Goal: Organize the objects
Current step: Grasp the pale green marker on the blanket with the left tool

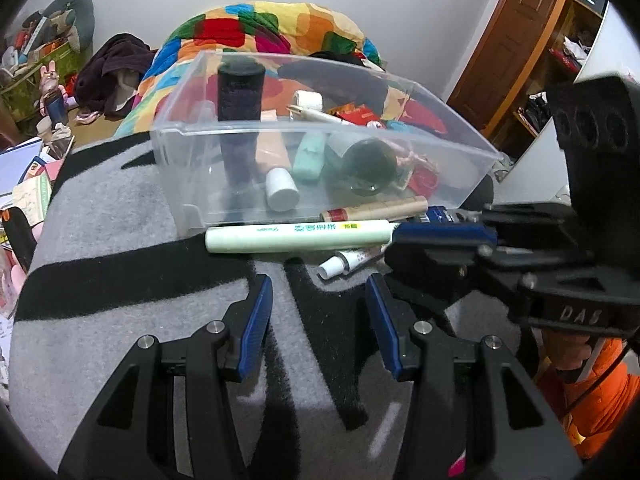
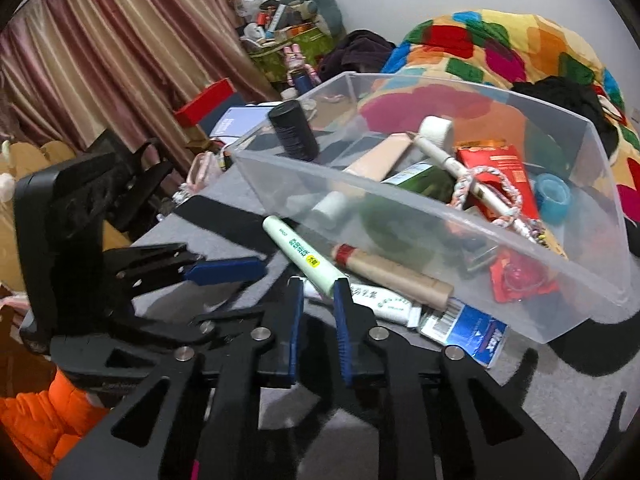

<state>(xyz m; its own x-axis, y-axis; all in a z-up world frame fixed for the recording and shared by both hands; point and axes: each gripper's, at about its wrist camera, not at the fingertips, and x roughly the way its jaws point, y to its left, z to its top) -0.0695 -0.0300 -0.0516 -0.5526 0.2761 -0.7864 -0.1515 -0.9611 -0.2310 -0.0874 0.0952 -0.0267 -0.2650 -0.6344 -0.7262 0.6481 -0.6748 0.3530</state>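
A clear plastic bin (image 1: 192, 200) (image 2: 580, 280) sits on a grey and black blanket (image 1: 120, 216), filled with bottles, tubes and packets. A pale green tube (image 1: 298, 235) (image 2: 300, 254) lies in front of it, beside a brown tube (image 1: 374, 209) (image 2: 396, 276) and a small white tube (image 1: 346, 263) (image 2: 384, 304). My left gripper (image 1: 318, 316) is open and empty, short of the green tube. My right gripper (image 2: 317, 312) is narrowly open with the green tube's near end between its pads (image 2: 343, 320); in the left wrist view its blue finger (image 1: 442, 234) meets that end.
A tall black bottle (image 1: 240, 92) (image 2: 294, 130) stands in the bin's corner. A blue and white packet (image 2: 468, 330) lies by the bin. A colourful quilt (image 1: 280, 28) lies behind. Books and boxes (image 2: 224, 116) crowd the left side.
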